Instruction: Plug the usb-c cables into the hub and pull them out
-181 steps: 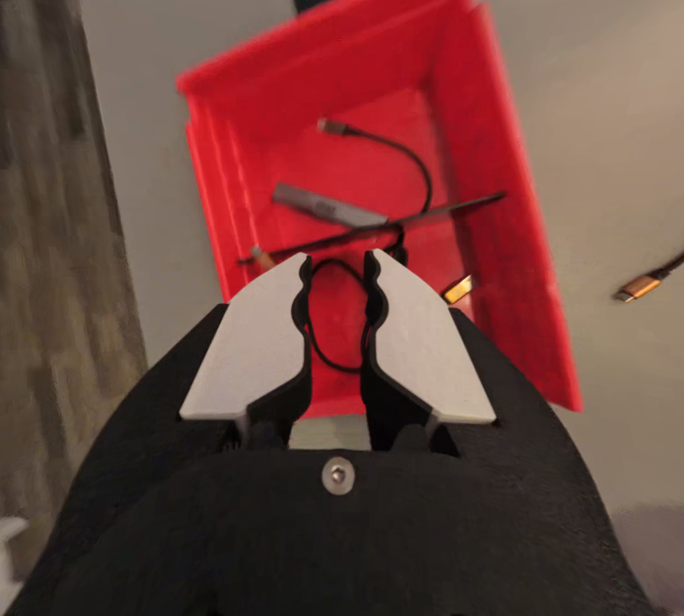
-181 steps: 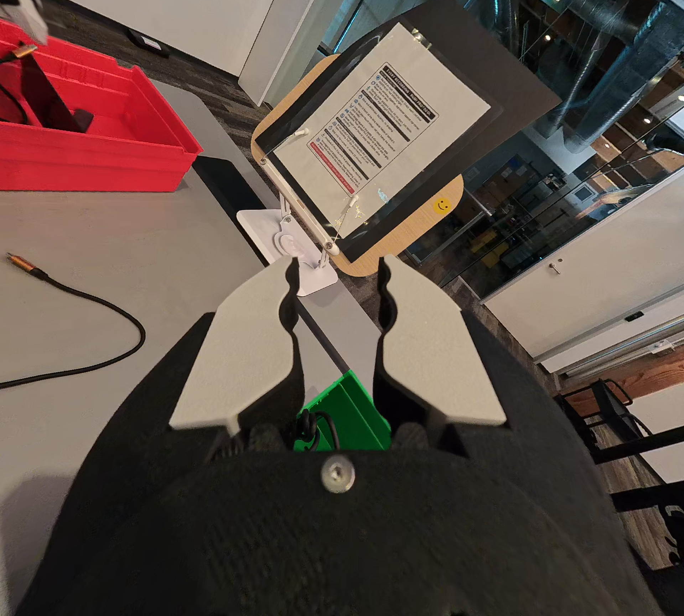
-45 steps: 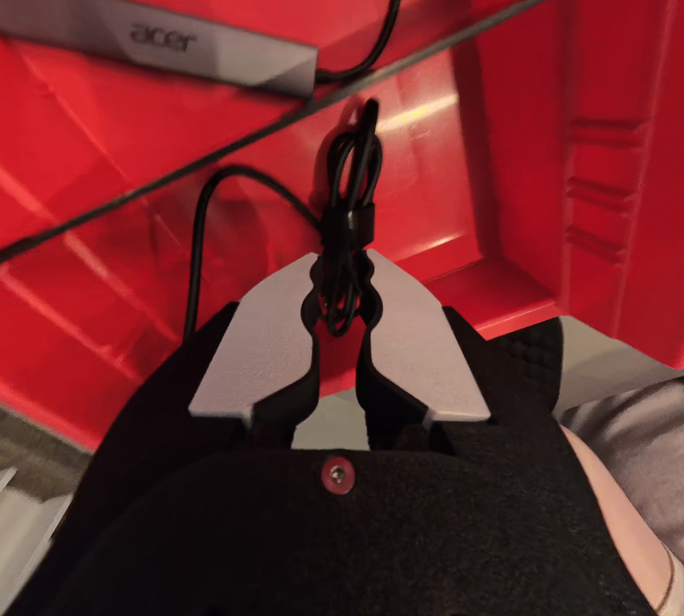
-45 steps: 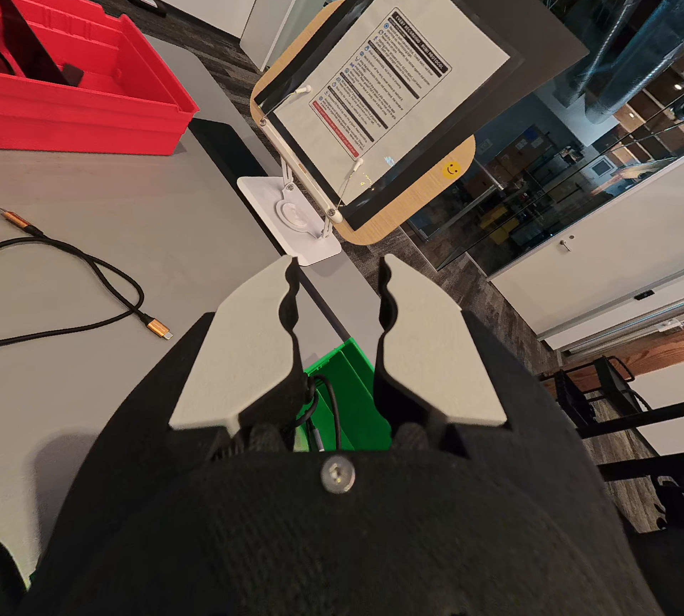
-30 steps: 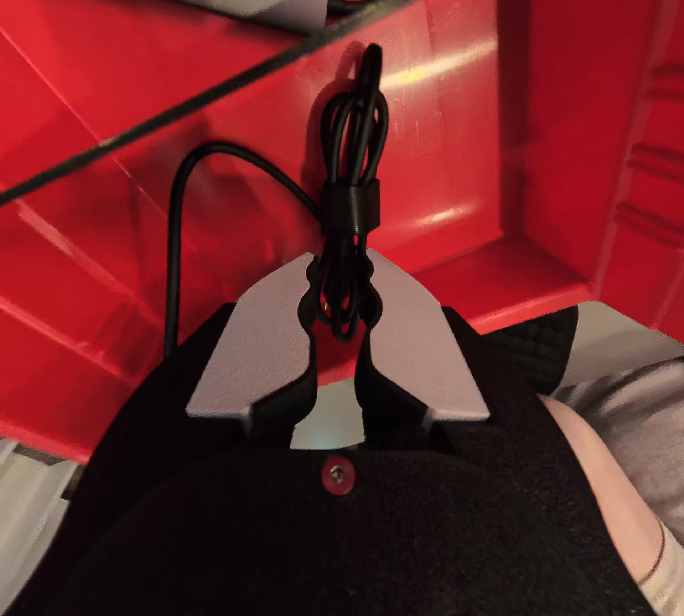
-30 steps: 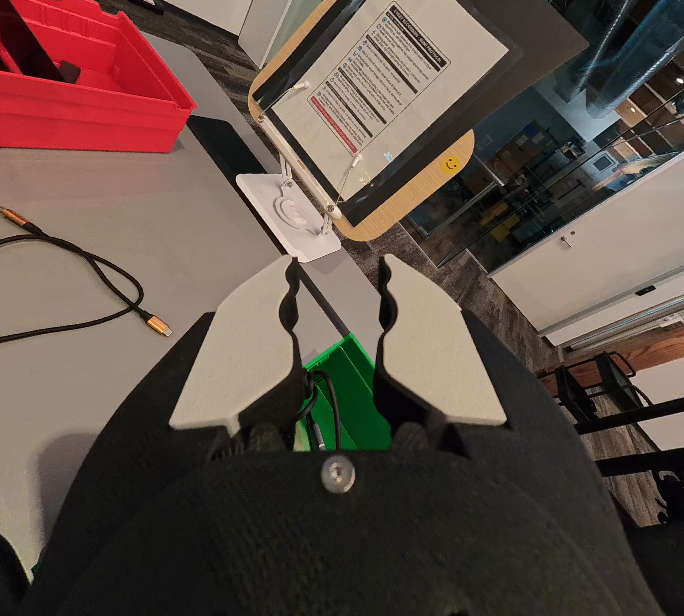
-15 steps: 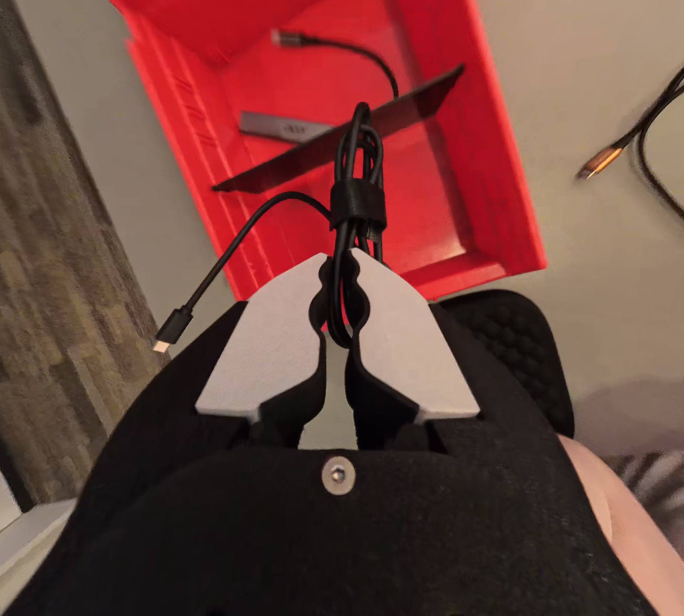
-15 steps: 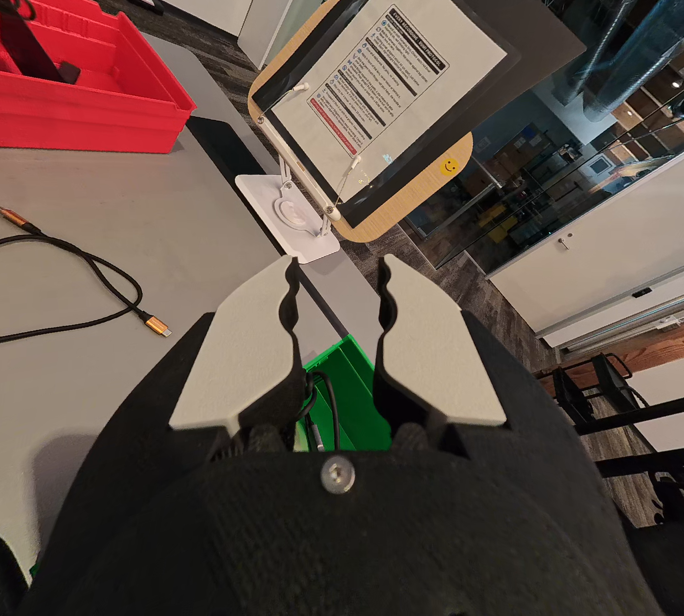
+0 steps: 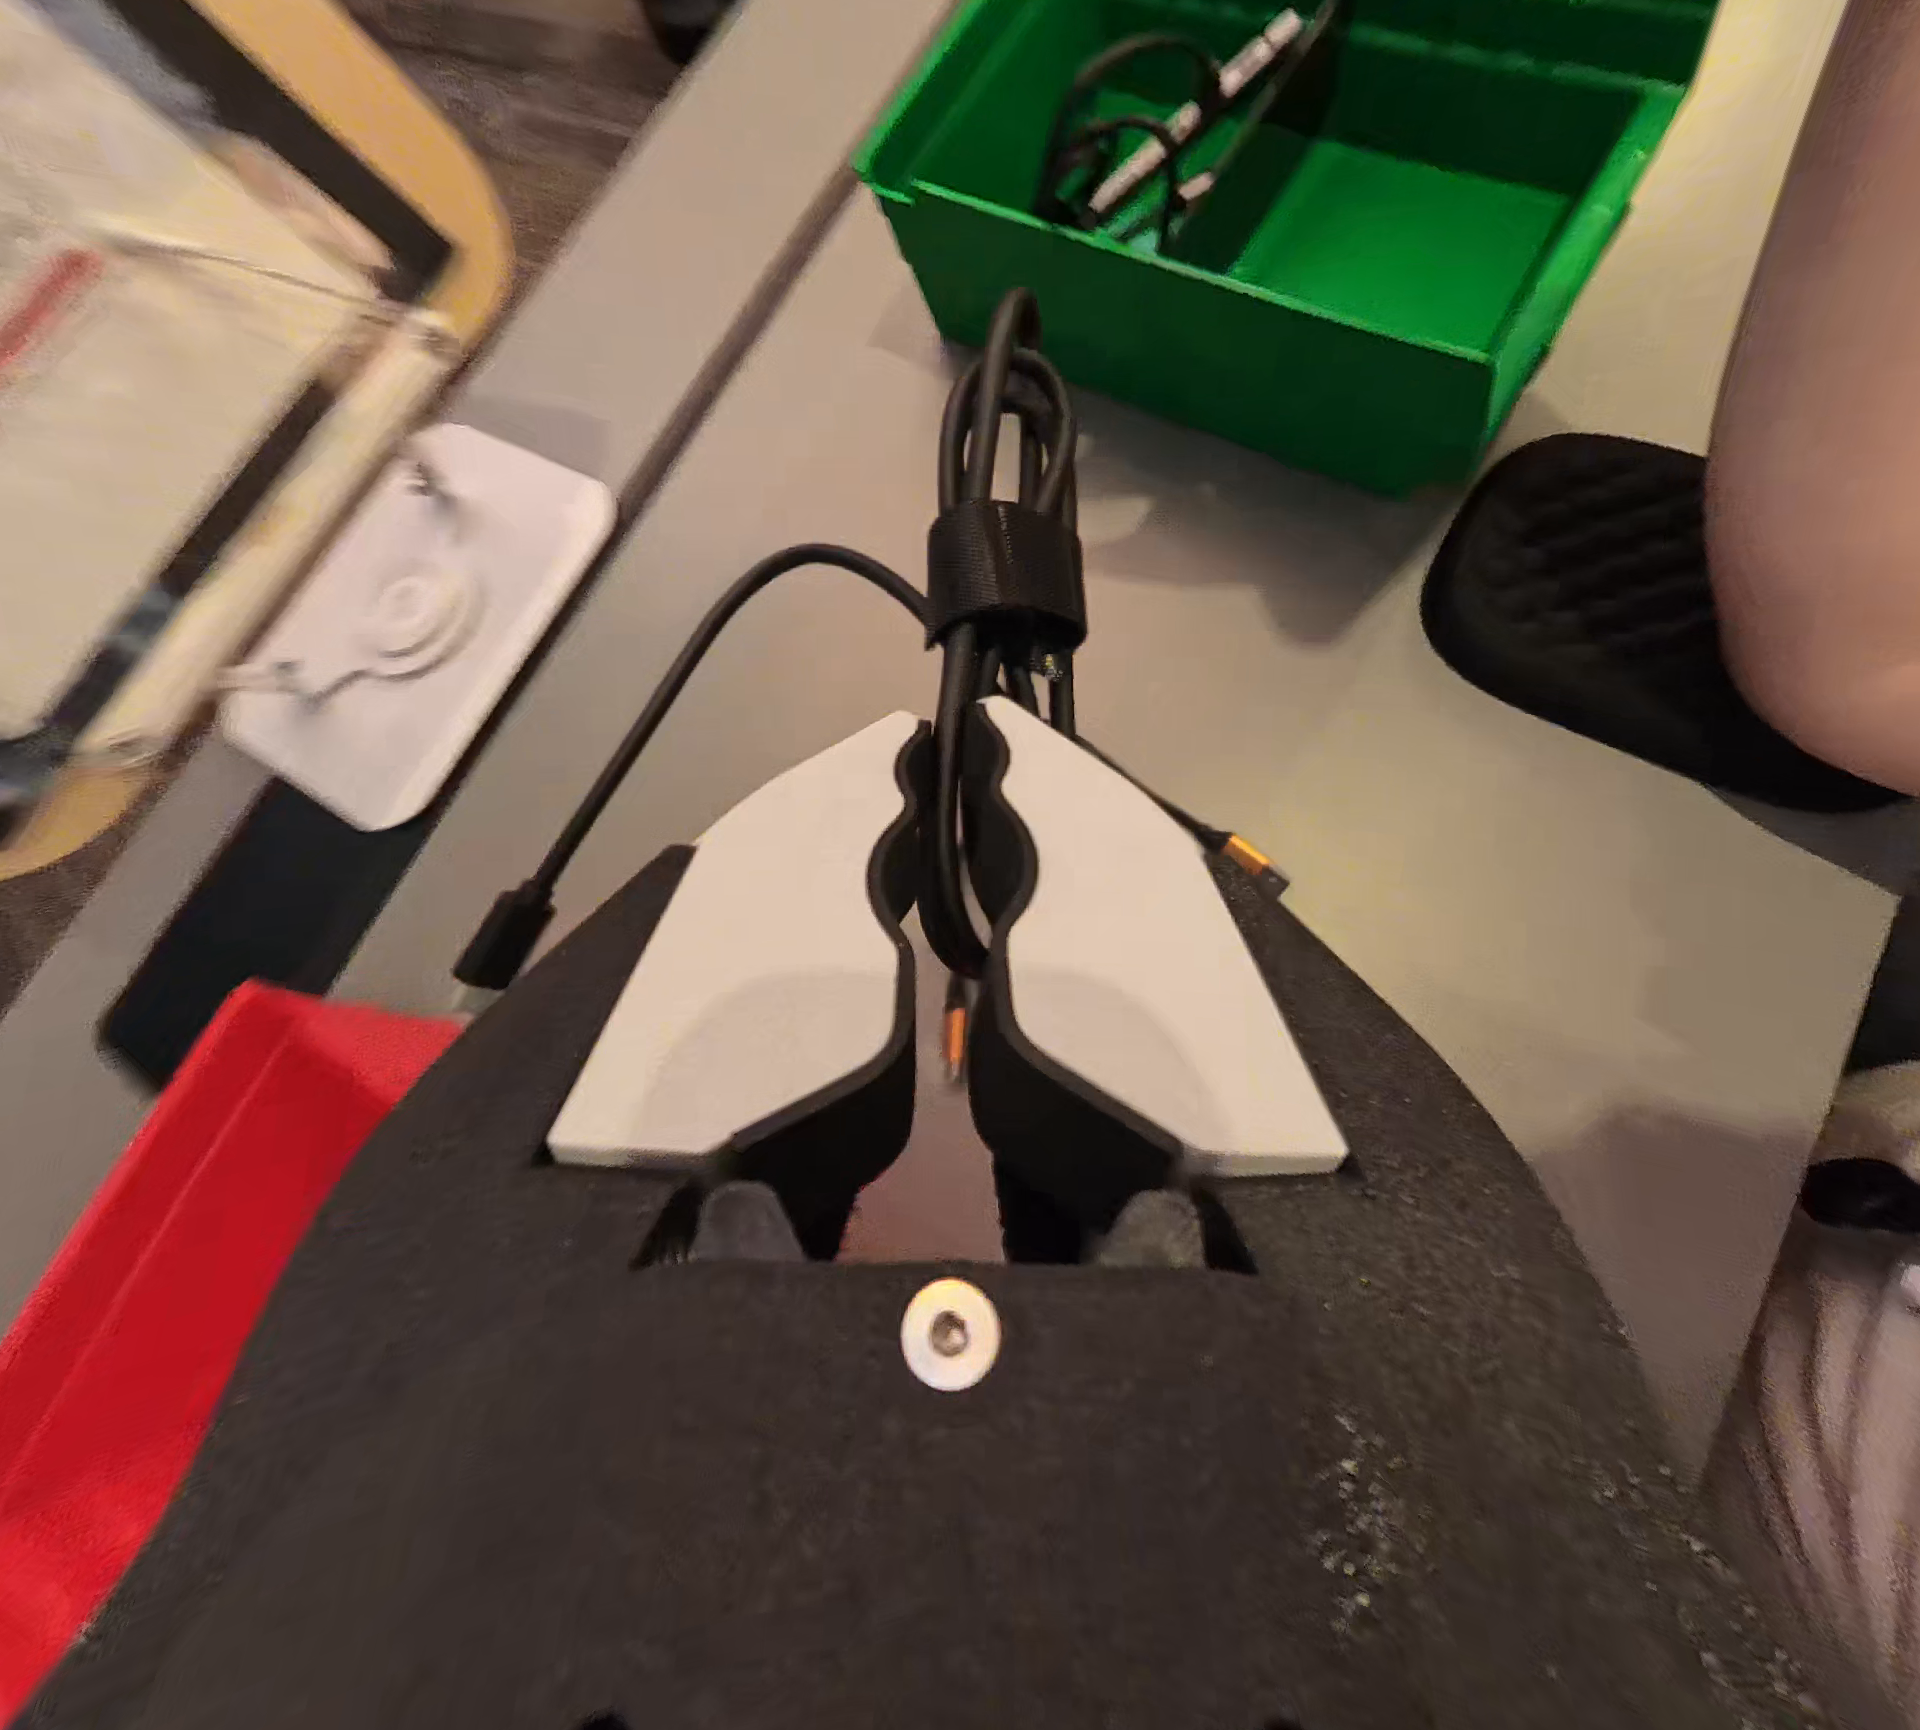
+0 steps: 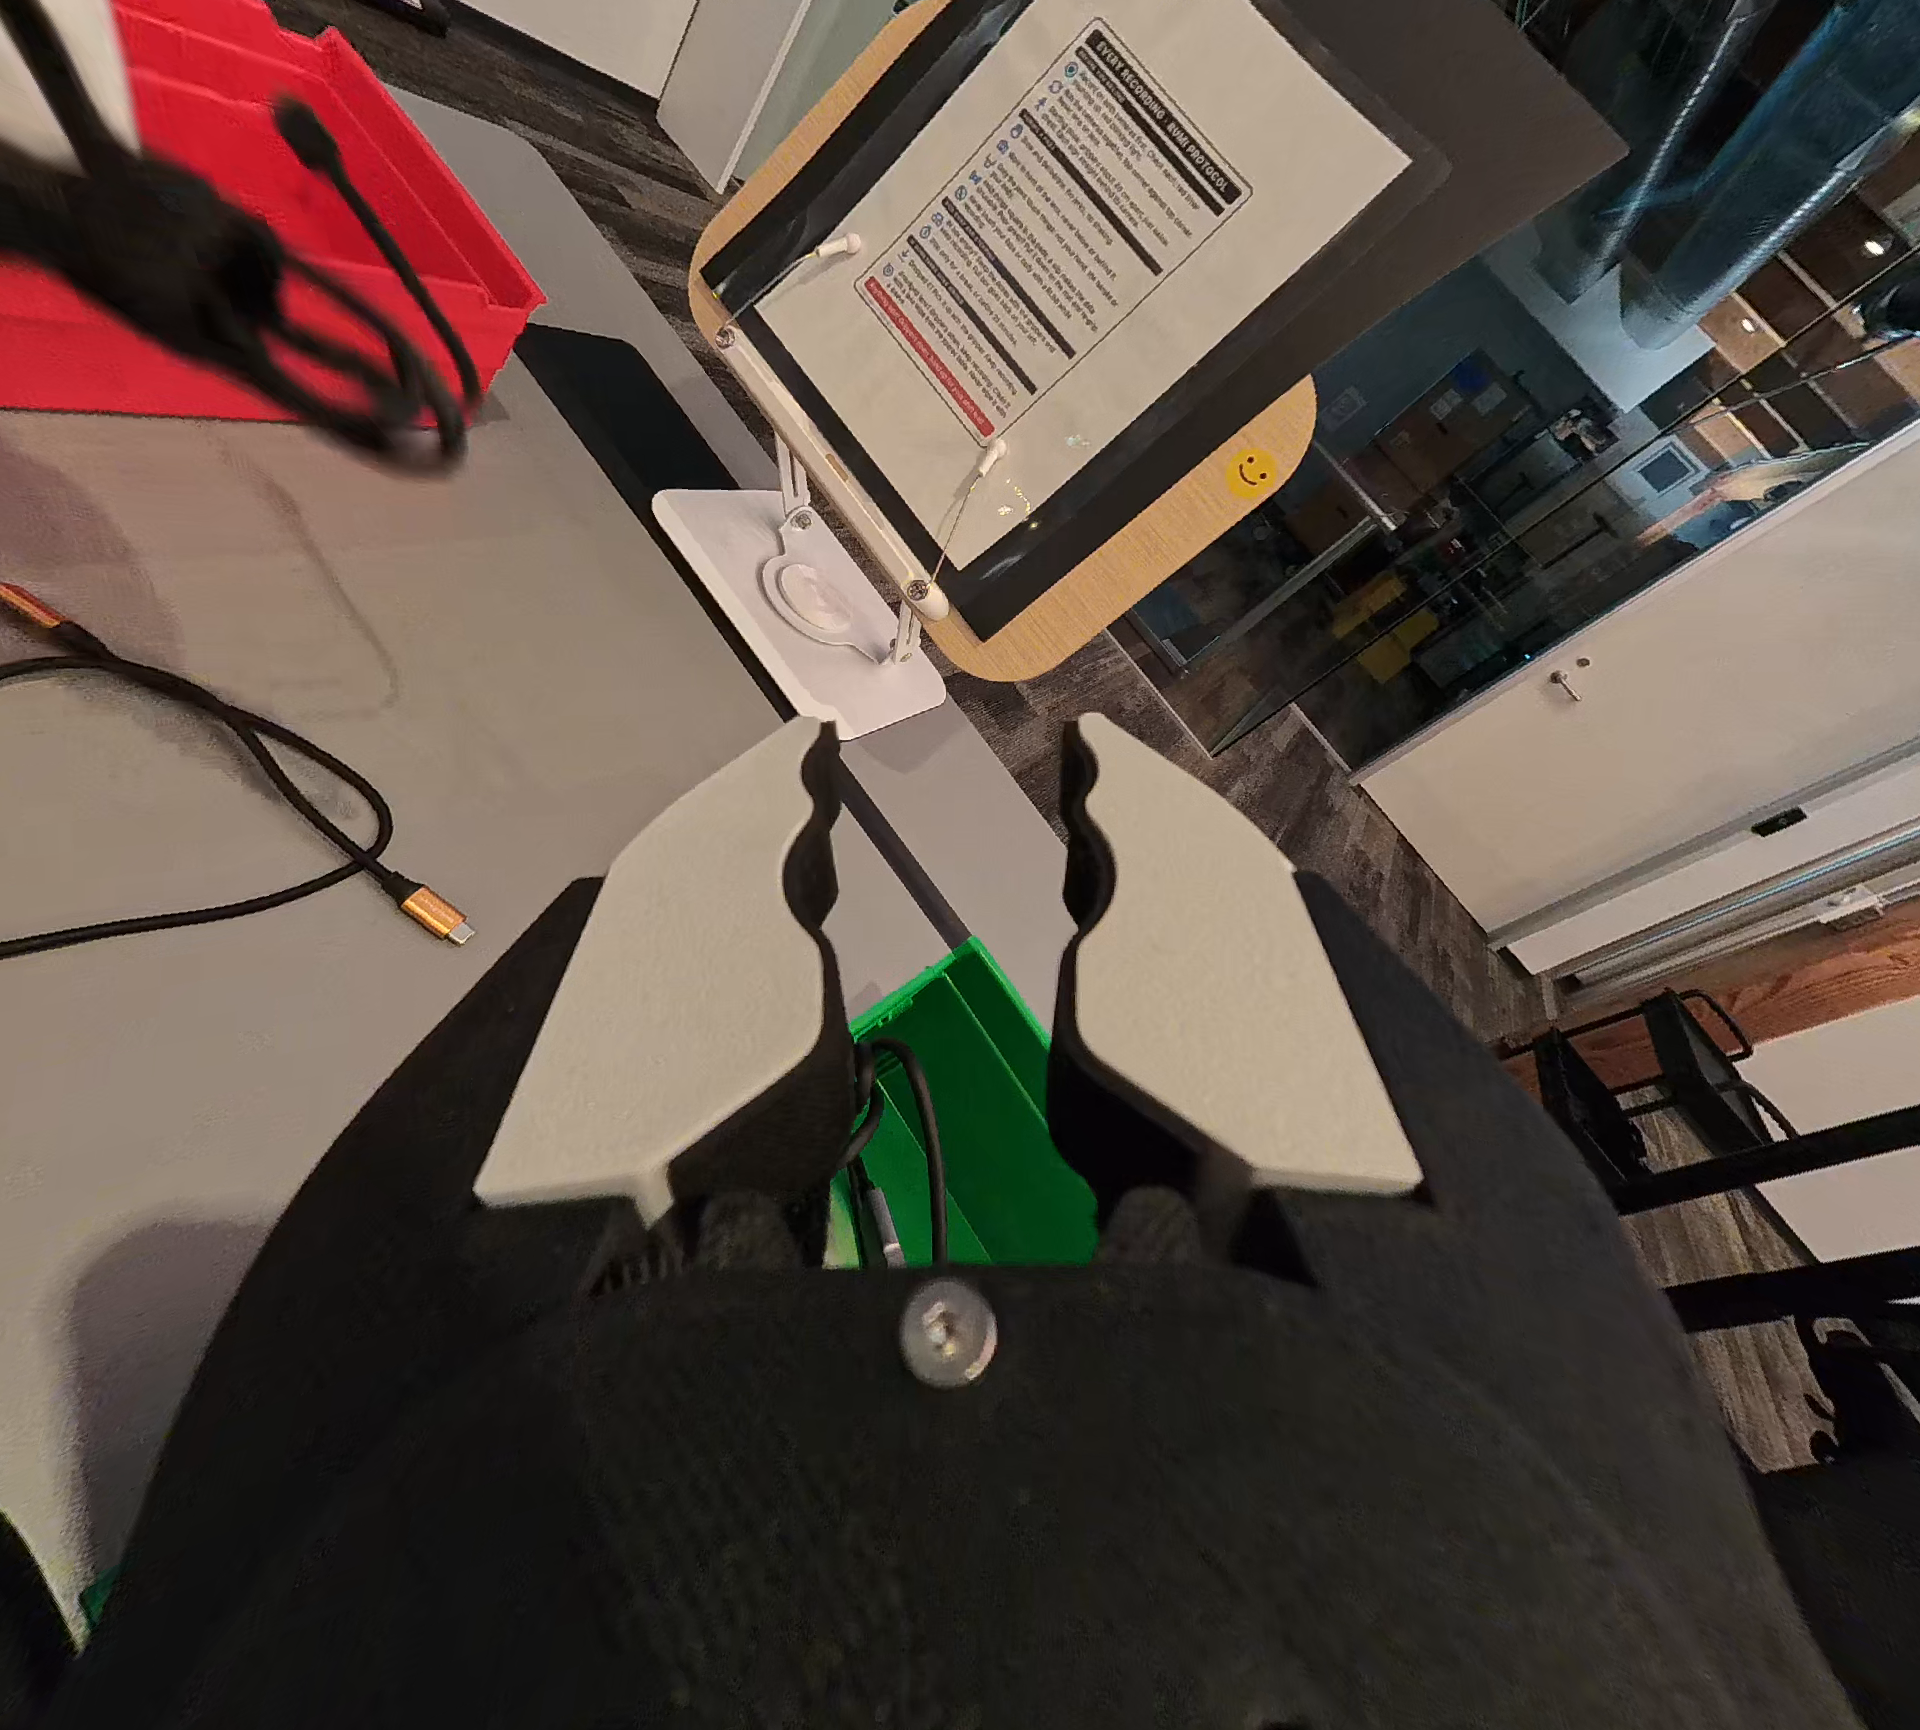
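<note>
My left gripper [image 9: 954, 719] is shut on a bundled black usb-c cable [image 9: 1000, 558] tied with a black strap. It holds the bundle above the grey table, with one plug [image 9: 504, 937] hanging loose at the left. The same bundle shows blurred in the right wrist view [image 10: 260, 309], in front of the red bin [image 10: 343, 163]. My right gripper [image 10: 940, 761] is open and empty above the green bin [image 10: 966, 1109]. A second black cable with orange plugs [image 10: 431, 913] lies on the table. Grey hubs and cables [image 9: 1174, 122] lie in the green bin [image 9: 1195, 330].
A document stand with a white base [image 10: 821, 610] holds a printed sheet at the table's far edge. A person's arm [image 9: 1829, 433] and a black padded object [image 9: 1590, 600] are at the right in the left wrist view. The red bin's corner [image 9: 156, 1265] is below my left gripper. Across from one pair of fingers to the other is roughly 20 cm.
My left gripper lifted the cable bundle out of the red bin and swung it across the table toward the green bin. The right gripper barely moved and stayed open.
</note>
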A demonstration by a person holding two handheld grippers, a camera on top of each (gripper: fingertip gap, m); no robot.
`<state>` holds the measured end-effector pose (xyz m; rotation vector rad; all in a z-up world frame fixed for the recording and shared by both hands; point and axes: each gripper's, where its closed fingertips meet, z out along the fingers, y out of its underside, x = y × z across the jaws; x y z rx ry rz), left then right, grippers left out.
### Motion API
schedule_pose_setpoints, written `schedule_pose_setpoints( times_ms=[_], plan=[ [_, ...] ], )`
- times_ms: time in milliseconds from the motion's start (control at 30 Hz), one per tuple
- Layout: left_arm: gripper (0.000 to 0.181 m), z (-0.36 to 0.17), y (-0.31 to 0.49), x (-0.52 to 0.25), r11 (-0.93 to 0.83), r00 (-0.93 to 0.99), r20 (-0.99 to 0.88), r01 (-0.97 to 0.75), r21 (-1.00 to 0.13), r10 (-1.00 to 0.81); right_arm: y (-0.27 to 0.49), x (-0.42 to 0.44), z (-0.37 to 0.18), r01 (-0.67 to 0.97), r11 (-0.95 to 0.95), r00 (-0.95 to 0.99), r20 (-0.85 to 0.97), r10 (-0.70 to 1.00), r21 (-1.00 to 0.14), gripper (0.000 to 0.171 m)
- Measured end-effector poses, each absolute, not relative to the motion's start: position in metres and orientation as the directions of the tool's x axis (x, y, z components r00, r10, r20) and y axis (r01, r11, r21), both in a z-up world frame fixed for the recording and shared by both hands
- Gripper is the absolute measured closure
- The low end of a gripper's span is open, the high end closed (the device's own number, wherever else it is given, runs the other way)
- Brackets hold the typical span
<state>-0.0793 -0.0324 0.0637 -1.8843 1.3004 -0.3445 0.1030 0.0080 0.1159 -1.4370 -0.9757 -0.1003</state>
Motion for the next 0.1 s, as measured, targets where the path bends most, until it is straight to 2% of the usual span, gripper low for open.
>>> schedule_pose_setpoints(
  times_ms=[33,100],
  plan=[
    [0.177,0.048,-0.030,-0.065,-0.160,0.397,-0.171,-0.674,-0.721,-0.902,0.008,0.104,0.116,0.596,0.199,0.631,0.607,0.482,-0.778,0.129],
    [0.177,0.017,-0.030,-0.041,-0.194,0.320,-0.058,-0.699,-0.688,-0.946,0.007,0.107,0.116,0.591,0.197,0.637,0.603,0.480,-0.782,0.129]
  ],
)
